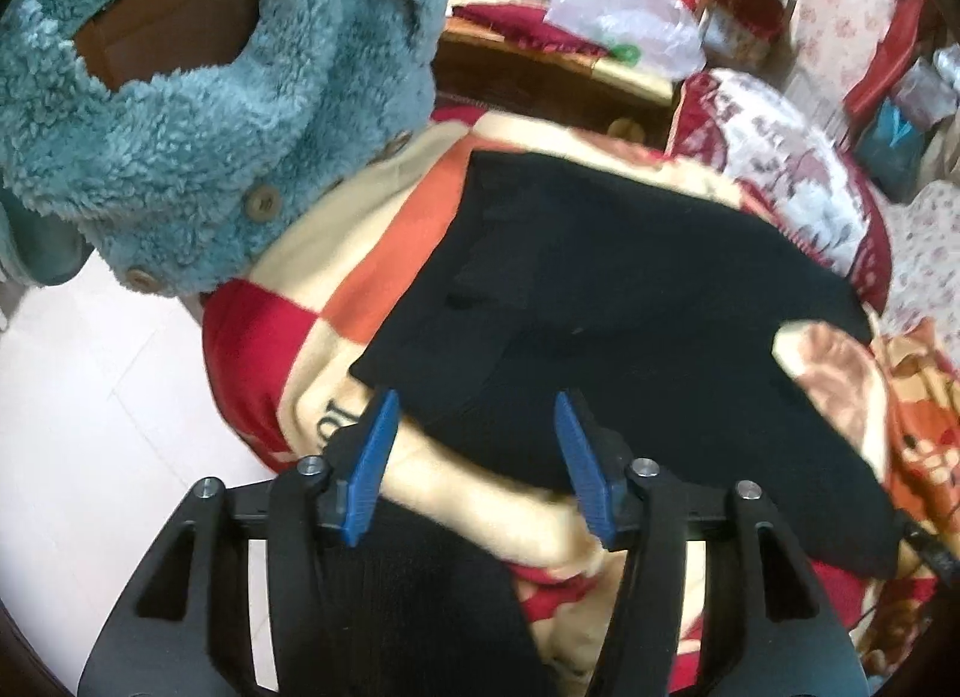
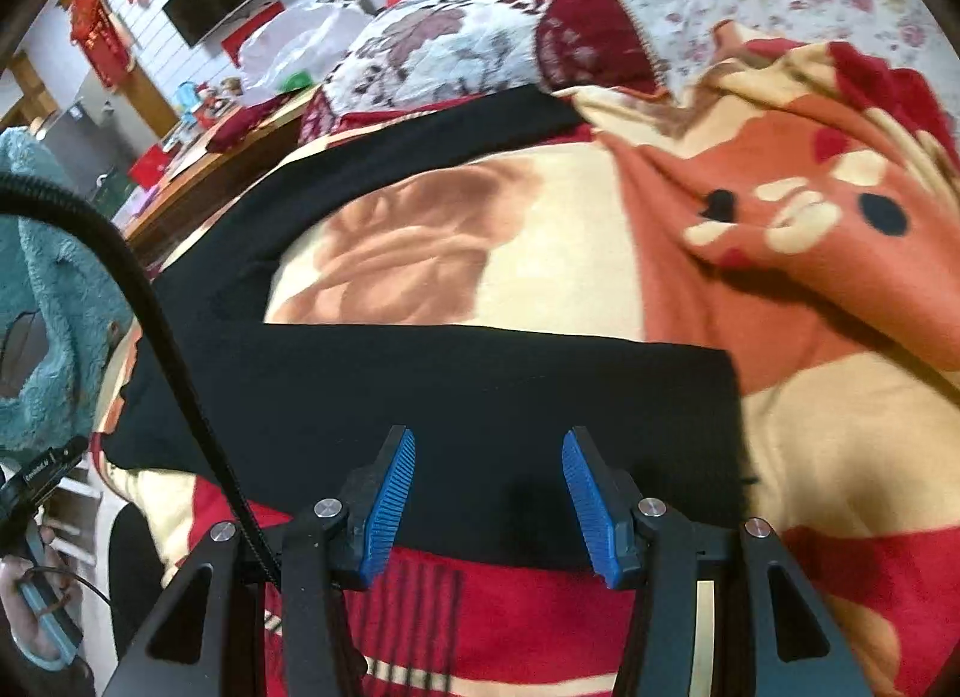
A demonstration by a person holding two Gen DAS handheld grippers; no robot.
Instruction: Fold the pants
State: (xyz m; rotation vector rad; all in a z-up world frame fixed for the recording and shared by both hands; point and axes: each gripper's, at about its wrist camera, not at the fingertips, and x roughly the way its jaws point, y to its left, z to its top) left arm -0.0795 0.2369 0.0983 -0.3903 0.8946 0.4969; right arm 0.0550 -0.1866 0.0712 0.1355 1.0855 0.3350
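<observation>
Black pants point(image 1: 600, 301) lie spread on a red, orange and cream blanket point(image 1: 336, 301) on a bed, the two legs apart. My left gripper point(image 1: 477, 412) is open with blue pads, just above the near edge at the waist end. In the right wrist view the near leg point(image 2: 480, 397) lies flat across the blanket point(image 2: 600, 265), and the far leg point(image 2: 420, 138) runs behind it. My right gripper point(image 2: 489, 448) is open, its pads over the near edge of the near leg. Neither gripper holds cloth.
The person's teal fleece sleeve point(image 1: 198, 114) fills the upper left. A red patterned pillow point(image 2: 480, 42) lies beyond the pants. A wooden cabinet point(image 1: 540, 78) with a plastic bag stands behind. White floor point(image 1: 90, 397) is to the left. A black cable point(image 2: 150, 307) crosses the right view.
</observation>
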